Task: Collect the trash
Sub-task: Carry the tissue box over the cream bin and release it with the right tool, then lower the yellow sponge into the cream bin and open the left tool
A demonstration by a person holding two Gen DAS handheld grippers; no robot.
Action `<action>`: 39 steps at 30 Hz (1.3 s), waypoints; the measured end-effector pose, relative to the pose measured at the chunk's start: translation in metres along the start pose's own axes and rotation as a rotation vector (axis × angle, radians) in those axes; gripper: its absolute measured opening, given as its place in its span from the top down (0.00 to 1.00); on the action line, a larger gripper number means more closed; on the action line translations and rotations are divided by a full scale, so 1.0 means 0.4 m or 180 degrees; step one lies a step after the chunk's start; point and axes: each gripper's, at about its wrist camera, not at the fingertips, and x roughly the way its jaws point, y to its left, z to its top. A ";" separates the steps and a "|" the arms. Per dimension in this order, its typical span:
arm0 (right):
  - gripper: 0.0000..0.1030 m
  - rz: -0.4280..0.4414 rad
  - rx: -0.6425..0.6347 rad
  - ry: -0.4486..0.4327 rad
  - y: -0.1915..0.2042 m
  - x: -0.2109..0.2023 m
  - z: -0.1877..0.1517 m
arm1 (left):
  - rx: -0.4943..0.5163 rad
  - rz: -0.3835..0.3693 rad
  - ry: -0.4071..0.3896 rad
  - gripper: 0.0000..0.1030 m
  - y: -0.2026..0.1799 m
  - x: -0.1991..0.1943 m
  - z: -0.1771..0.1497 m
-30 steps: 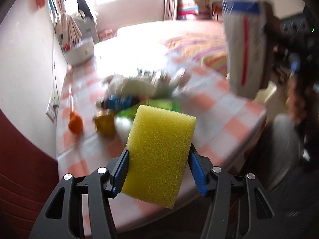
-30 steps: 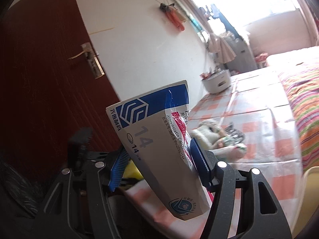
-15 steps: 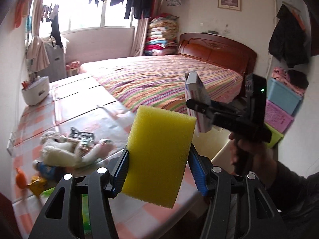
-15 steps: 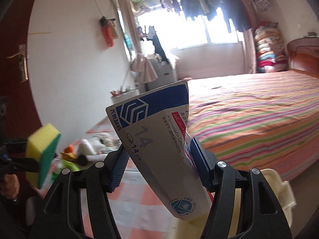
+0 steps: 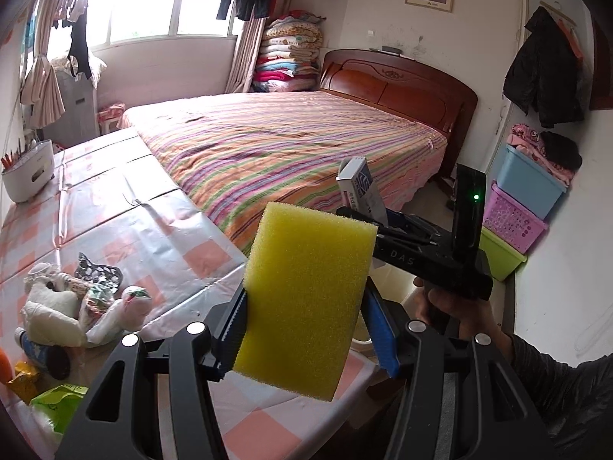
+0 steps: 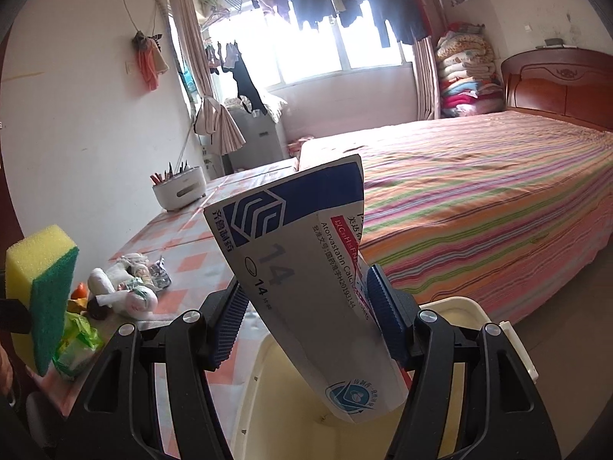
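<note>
My left gripper (image 5: 308, 335) is shut on a yellow sponge (image 5: 306, 299) with a green scrub side, held above the table's near corner; the sponge also shows in the right wrist view (image 6: 40, 295). My right gripper (image 6: 310, 320) is shut on a white and blue medicine box (image 6: 306, 272), held above an open cream bin (image 6: 475, 379) beside the table. The box also shows in the left wrist view (image 5: 362, 189). A pile of trash (image 5: 72, 303) (crumpled wrappers, tissue, a green bag) lies on the checked tablecloth (image 5: 126, 207).
A striped bed (image 5: 291, 145) fills the room behind the table. A white pot with pencils (image 6: 178, 193) stands at the table's far end. Stacked plastic baskets (image 5: 517, 207) stand by the right wall. The bin sits between table and bed.
Both grippers have swung away from the table toward the bed side. The right gripper with the box now hangs over the cream bin. Both holds are unchanged.
</note>
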 end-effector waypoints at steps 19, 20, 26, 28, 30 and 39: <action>0.39 -0.0299 0.0092 0.0109 -0.036 0.026 -0.015 | -0.0106 -0.0132 0.0216 0.47 -0.017 0.122 0.015; 0.39 -0.0305 0.0092 0.0119 -0.034 0.028 -0.015 | -0.0107 -0.0131 0.0222 0.47 -0.017 0.125 0.015; 0.22 -0.0422 0.0118 0.0137 -0.033 0.033 -0.018 | -0.0092 -0.0149 0.0262 0.47 -0.032 0.138 0.017; 0.22 -0.0445 0.0156 0.0121 -0.040 0.029 -0.017 | -0.0071 -0.0161 0.0278 0.47 -0.041 0.143 0.020; 0.22 -0.0449 0.0202 0.0125 -0.045 0.026 -0.015 | -0.0049 -0.0173 0.0293 0.47 -0.049 0.149 0.020; 0.15 -0.0650 0.0510 -0.0234 -0.096 -0.040 -0.002 | -0.0011 -0.0223 0.0380 0.46 -0.084 0.205 0.033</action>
